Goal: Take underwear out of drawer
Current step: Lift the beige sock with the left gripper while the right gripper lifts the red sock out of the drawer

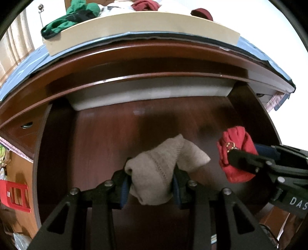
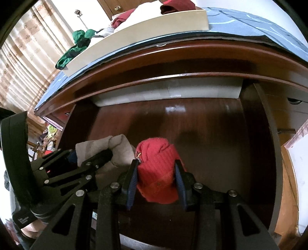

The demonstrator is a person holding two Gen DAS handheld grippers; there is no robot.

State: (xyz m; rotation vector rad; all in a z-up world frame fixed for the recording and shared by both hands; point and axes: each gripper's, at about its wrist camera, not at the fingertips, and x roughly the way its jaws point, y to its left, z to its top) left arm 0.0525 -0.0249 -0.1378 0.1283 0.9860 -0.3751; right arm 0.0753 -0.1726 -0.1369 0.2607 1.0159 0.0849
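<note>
**A:** What does each tool hold above the open drawer [image 1: 146, 119]?

**B:** The left gripper [image 1: 152, 182] pinches a beige knitted underwear piece [image 1: 154, 169] between its blue pads [image 1: 124, 190], the fabric bunched up and spilling out on both sides. The right gripper [image 2: 156, 182] clamps a red ribbed underwear piece [image 2: 156, 169] the same way, its pads pressed into the cloth.

**A:** Where do the two garments sit relative to the drawer?

**B:** Both hang above the dark wooden drawer floor, clear of it and toward the drawer's front edge. In the left wrist view the red piece [image 1: 235, 153] lies to the right of the beige one, near but apart. No other clothing shows on the visible part of the drawer floor.

**A:** And beyond the drawer?

**B:** Above the drawer's back, on the dresser top, stands a pale tray [image 1: 142, 28] on a blue-grey mat [image 1: 256, 50]. A green garment [image 1: 71, 17] drapes over the tray's left end; dark red clothes [image 1: 146, 5] and white fabric lie inside. Striped curtains [image 2: 28, 57] hang to the drawer's far left.
</note>
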